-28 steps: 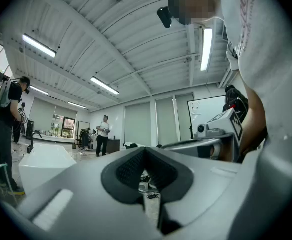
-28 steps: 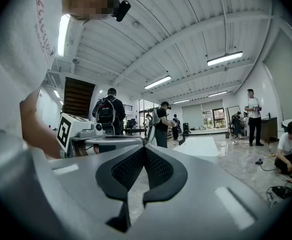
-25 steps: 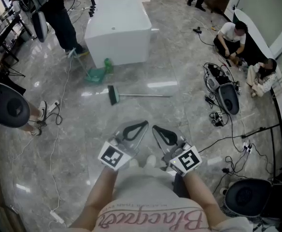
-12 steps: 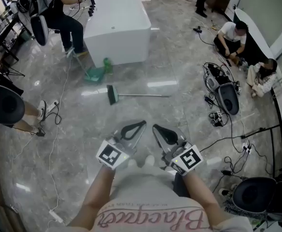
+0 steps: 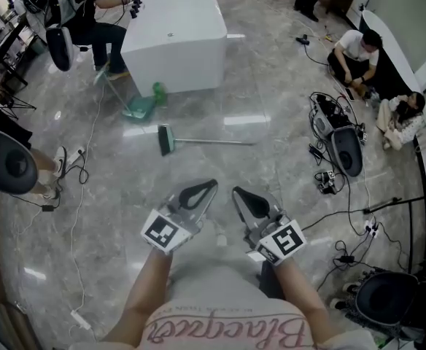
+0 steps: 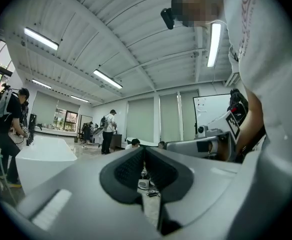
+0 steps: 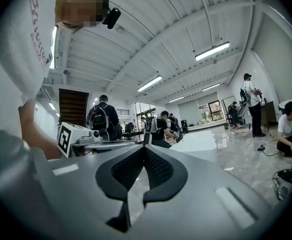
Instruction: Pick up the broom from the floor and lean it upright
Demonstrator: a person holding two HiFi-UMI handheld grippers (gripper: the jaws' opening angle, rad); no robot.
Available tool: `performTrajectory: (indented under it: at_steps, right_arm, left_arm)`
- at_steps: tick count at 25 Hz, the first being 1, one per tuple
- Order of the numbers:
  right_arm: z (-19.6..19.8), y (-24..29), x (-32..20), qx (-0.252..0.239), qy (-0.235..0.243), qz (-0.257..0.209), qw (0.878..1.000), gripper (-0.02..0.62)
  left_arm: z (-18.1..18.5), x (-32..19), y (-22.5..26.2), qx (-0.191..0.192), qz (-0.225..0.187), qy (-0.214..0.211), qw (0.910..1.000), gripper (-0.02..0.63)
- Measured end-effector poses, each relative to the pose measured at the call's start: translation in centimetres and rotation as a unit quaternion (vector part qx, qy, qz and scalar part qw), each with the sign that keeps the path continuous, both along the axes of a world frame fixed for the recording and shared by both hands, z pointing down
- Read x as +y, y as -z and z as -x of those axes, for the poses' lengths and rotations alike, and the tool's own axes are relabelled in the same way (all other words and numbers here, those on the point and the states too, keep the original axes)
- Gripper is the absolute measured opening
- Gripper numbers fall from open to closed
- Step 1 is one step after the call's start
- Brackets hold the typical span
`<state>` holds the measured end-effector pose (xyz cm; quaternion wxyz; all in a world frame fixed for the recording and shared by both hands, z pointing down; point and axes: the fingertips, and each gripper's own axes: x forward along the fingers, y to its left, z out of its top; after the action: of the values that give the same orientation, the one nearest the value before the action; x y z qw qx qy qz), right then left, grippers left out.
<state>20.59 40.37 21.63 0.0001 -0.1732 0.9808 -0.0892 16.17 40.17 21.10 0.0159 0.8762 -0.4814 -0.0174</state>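
Entry, head view read left to right.

Far left: a person (image 5: 89,13) is seen seated beside the white block (image 5: 173,31); a second ago this person was standing. A green dustpan (image 5: 140,109) lies on the floor (image 5: 271,181) just beside the block's near corner.

Centre: the broom (image 5: 206,141) is recorded lying flat on the floor. Its head points left and its handle runs right, near the dustpan but apart from it. Its pose is unchanged over the last second. It has not been touched.

Below centre: the left claw (image 5: 211,186) is held level with its jaws pressed together. In the left gripper view (image 6: 145,150) nothing is seen between the pads. The right claw (image 5: 236,192) is just beside it. It is likewise closed and empty, as confirmed in the right gripper view (image 7: 145,149). Both have been carried a little forward, and the framing has shifted slightly with them. Both claws remain well short of the broom.

Right: two people (image 5: 359,49) are seated on the floor among cables (image 5: 344,246), clear of the path.

Judgement: the step in hand is the approach, and the pick-up has not been started. The jaws would have to be opened and the claws lowered to floor level before the handle could be gripped. The thin handle lying flat on polished stone is judged likely to roll or slide if nudged.
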Motion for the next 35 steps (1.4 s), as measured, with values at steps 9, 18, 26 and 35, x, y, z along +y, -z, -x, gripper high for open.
performTrajectory:
  at_steps: [9,18,26,35]
  right_arm:
    - [0.8,-1.6,-8.6,0.013,-0.024,0.014,1.0,0.002]
    - [5.4,-2.6,-20.6,0.039,-0.064,0.02,0.997,0.002]
    - [5.5,-6.2,-24.2,0.064,-0.076,0.067,0.993,0.002]
    - [7.2,-15.9,-30.4,0.107,-0.027,0.079,0.991,0.002]
  left_arm:
    - [2.0,-9.3,-1.7,-0.005,0.015,-0.018,0.9997,0.006]
    - [5.4,-21.6,-2.5,0.006,0.023,-0.091,0.9956,0.009]
    - [6.3,-26.9,-7.0,-0.009,0.071,-0.109,0.9915,0.012]
    - [7.3,-33.0,-21.7,-0.061,0.141,-0.115,0.9815,0.081]
